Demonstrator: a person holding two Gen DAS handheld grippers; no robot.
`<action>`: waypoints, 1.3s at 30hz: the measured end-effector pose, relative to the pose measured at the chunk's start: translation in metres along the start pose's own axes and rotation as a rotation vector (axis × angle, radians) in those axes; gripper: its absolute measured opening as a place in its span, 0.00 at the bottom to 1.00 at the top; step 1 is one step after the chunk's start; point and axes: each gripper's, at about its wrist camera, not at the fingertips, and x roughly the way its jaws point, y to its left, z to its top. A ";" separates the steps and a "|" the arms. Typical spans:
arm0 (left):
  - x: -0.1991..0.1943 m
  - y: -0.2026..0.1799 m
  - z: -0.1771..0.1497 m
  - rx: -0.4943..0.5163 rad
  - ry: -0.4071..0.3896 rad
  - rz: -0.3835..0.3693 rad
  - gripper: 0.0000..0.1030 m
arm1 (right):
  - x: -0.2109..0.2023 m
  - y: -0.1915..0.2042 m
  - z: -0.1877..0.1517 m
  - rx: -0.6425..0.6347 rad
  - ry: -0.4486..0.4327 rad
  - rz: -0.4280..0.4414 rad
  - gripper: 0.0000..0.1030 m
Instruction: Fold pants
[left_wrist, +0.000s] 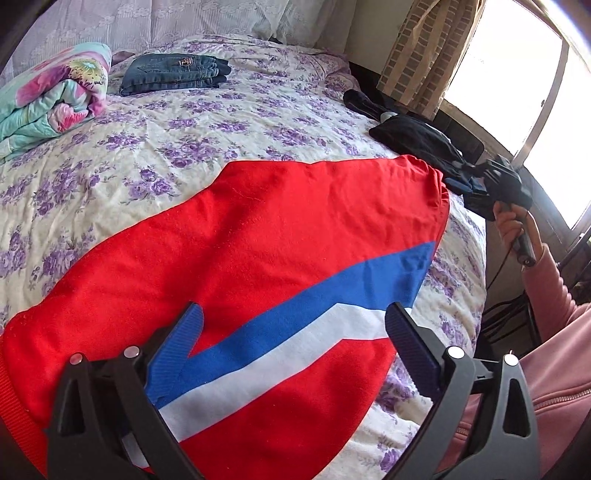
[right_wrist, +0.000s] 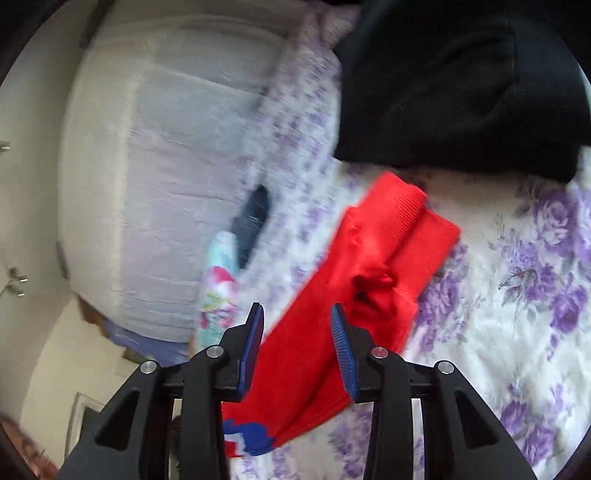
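Pants (left_wrist: 280, 236) beneath spread left hand-held gripper (left_wrist: 295, 325), seemingly apart.

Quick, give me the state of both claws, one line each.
Left claw: open wide, holding nothing, above the red pants.
Right claw: open, holding nothing, over the pants' cuff end.
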 end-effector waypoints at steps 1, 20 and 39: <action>0.000 -0.001 0.000 0.005 0.000 0.005 0.94 | 0.010 -0.004 0.002 0.010 0.018 -0.019 0.38; 0.000 0.000 -0.001 0.005 0.002 0.006 0.95 | -0.014 -0.036 -0.027 -0.098 0.033 -0.072 0.14; 0.002 -0.002 -0.001 0.023 0.008 0.021 0.95 | -0.017 0.022 0.004 -0.435 -0.132 -0.340 0.19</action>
